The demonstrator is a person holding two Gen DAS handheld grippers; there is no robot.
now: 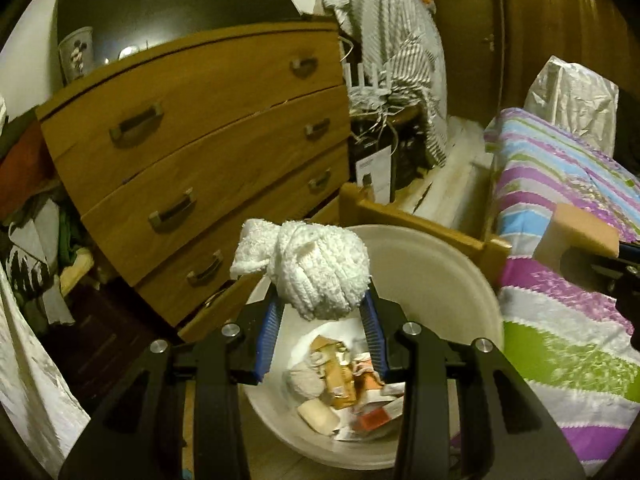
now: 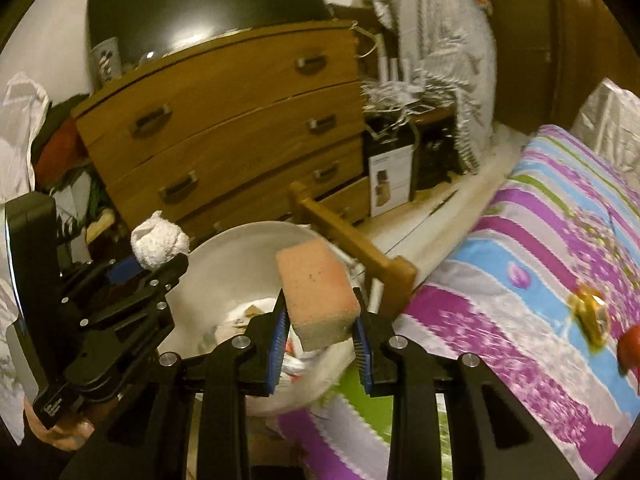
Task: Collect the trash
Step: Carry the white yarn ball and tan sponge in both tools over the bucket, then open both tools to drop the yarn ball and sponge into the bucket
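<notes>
Left gripper: my left gripper (image 1: 326,304) is clamped on a balled-up white cloth (image 1: 310,266), the blue pads (image 1: 269,332) pressing its lower part from both sides.
White cloth: it hangs above the near rim of the white bin (image 1: 448,280); from the right wrist view the same bundle (image 2: 160,244) sits just left of the bin's rim (image 2: 224,248).
Right gripper: my right gripper (image 2: 320,334) grips a pinkish sponge block (image 2: 318,290) between its blue pads (image 2: 280,340), the block tilted, its long side leaning up and left.
Sponge block: it is held over the right side of the bin's mouth, close to the edge of the bed; in the left wrist view it shows at the right edge (image 1: 576,236), above the bedspread.
Bin: it stands on the floor between the wooden chest of drawers (image 1: 208,160) and the bed, and holds crumpled paper, small cartons and wrappers (image 1: 344,388).
Bed: a striped purple, blue and green bedspread (image 2: 520,280) covers it; a gold-coloured wrapper (image 2: 590,318) and a red item (image 2: 630,348), half cut off, lie on it.
Person: a hand (image 2: 60,436) holds the left gripper's handle.
</notes>
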